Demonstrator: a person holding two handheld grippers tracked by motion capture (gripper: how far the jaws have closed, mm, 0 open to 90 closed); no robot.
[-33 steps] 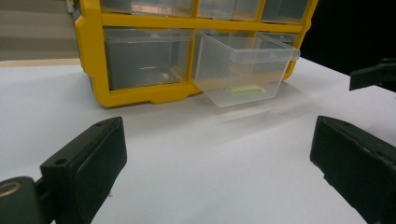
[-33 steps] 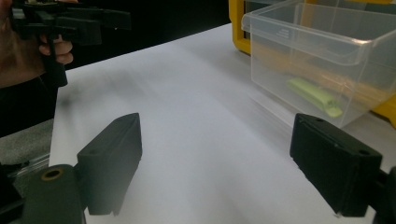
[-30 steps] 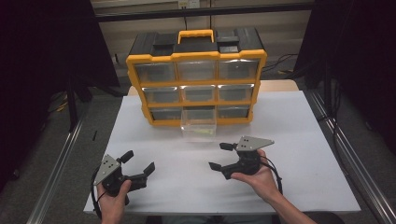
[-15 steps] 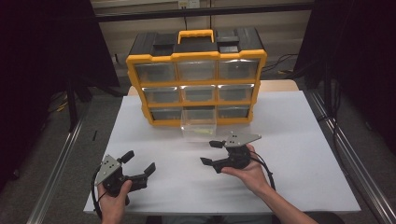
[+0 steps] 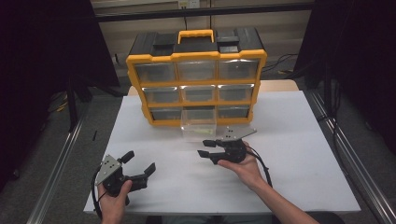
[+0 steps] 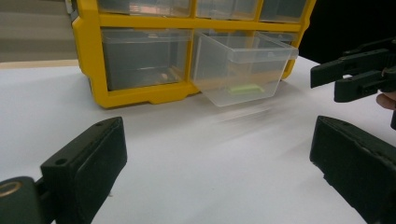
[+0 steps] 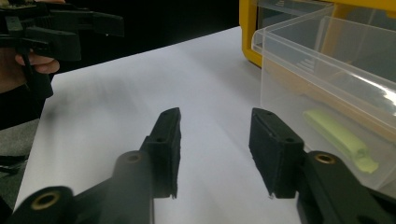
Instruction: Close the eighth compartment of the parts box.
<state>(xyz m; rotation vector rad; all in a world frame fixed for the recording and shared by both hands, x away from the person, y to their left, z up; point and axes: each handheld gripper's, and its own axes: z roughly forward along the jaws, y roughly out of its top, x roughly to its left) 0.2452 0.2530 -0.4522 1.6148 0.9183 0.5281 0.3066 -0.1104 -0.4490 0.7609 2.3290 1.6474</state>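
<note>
Right tongs (image 5: 208, 148): jaws part-way in, just been closing, nothing between them. They lie level just above the bench (image 5: 299, 140), tips aimed across the clear drawer (image 5: 199, 128), which sits just ahead and to one side. Judged an approach to the drawer, with the gap narrowed to suit a thin wall or lip.

Drawer stands pulled out of the bottom middle slot of the yellow cabinet (image 5: 196, 79), open top up, long axis running out of the cabinet toward the person. A pale green strip (image 7: 336, 133) lies flat on its floor.

Left tongs (image 5: 140, 167): wide, empty, resting low and well apart, probably parked.
</note>
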